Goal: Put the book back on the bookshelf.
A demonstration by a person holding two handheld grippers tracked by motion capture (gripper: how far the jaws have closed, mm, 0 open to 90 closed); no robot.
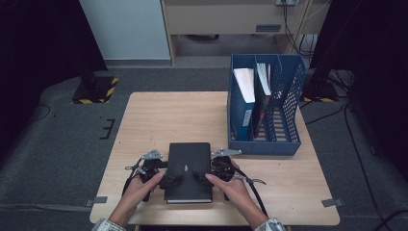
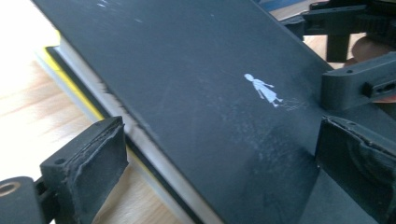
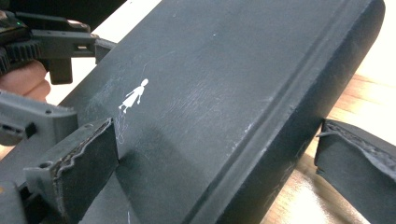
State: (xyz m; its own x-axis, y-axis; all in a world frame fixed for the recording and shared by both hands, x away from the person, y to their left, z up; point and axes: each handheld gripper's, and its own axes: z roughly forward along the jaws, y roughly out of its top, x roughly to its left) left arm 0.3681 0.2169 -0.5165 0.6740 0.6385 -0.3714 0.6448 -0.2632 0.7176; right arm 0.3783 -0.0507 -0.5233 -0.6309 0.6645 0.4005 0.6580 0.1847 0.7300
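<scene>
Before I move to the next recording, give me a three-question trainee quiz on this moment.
1. True or false: the black book lies flat on the table in front of the person.
2. Which edge of the book do the left tongs straddle: A) the page edge, B) the rounded spine?
3. What stands at the table's far right?

Key
1. True.
2. A. The right tongs straddle the spine. Neither pair is visibly clamped.
3. A blue file rack holding papers.

Light wooden table (image 1: 159,120), black book (image 1: 188,163) near front edge, blue file rack (image 1: 288,144) right
</scene>
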